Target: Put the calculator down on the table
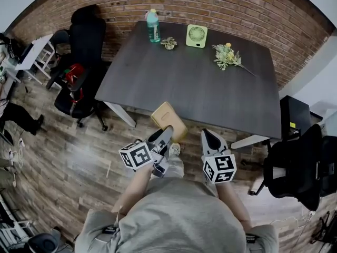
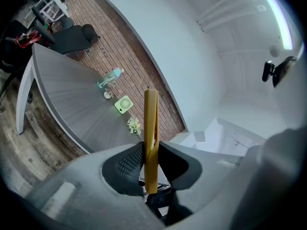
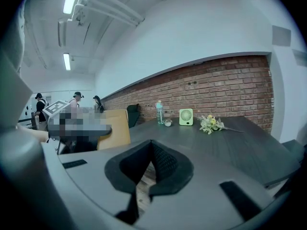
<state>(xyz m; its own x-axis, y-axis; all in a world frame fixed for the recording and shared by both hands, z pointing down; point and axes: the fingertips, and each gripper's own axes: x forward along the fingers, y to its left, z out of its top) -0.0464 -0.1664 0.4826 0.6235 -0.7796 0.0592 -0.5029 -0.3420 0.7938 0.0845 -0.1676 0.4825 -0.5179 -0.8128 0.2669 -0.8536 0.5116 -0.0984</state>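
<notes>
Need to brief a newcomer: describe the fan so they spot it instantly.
Start at the dark table against the brick wall. Along its far edge, between the plant and the flower sprig, stands the fan: the only pale green square, with a round grille.

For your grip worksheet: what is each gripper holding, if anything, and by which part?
The left gripper clamps the calculator by its near end, edge-on between the pads. The right gripper holds nothing.

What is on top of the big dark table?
A water bottle, a little plant, a green fan and flowers along the far side of the table. The calculator, held by the left gripper, covers a bit of the near edge.
</notes>
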